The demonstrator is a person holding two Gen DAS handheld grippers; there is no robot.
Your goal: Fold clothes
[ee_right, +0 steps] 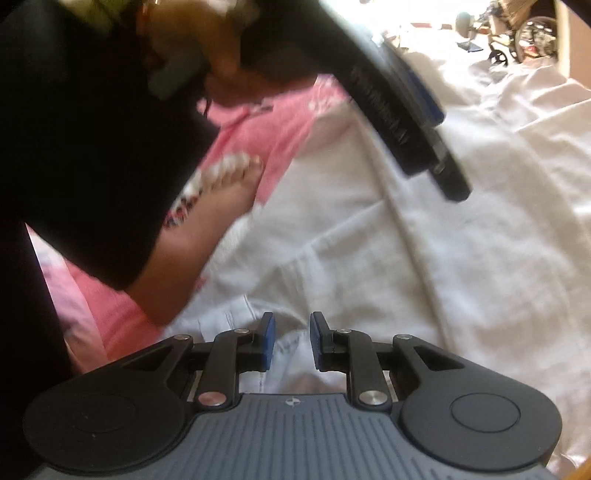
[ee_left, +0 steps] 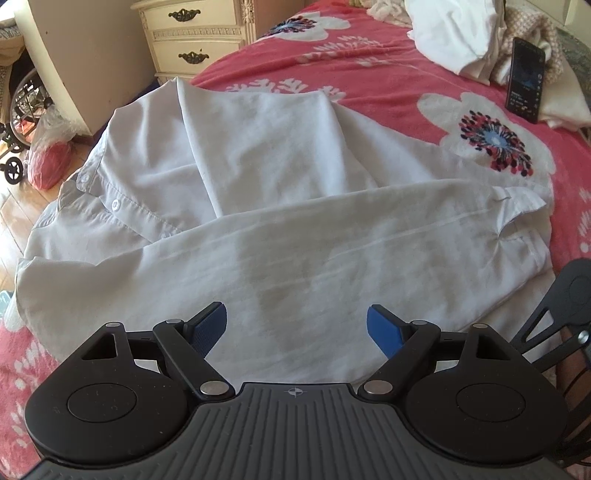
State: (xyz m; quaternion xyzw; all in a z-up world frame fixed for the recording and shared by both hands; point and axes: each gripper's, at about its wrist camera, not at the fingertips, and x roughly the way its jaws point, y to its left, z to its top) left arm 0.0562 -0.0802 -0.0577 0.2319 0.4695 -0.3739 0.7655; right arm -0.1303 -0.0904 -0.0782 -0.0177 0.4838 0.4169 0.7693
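A white button-up shirt [ee_left: 280, 192] lies spread on the red flowered bedspread [ee_left: 388, 74], with one sleeve [ee_left: 369, 229] folded across the body and its cuff at the right. My left gripper [ee_left: 295, 310] hovers over the near hem, jaws wide open with nothing between them. In the right wrist view the shirt [ee_right: 461, 240] fills the right side. My right gripper [ee_right: 291, 317] stands just above a bunched part of it, jaws narrowly apart, pads not pressing the cloth. The left gripper's body [ee_right: 406, 122] hangs above the shirt there.
A phone [ee_left: 524, 79] leans on a heap of white clothes [ee_left: 454, 33] at the far right. A cream dresser [ee_left: 199, 37] and a red bag [ee_left: 48, 162] on the floor stand beyond the bed's left edge. A person's bare foot [ee_right: 236, 177] rests on the bedspread.
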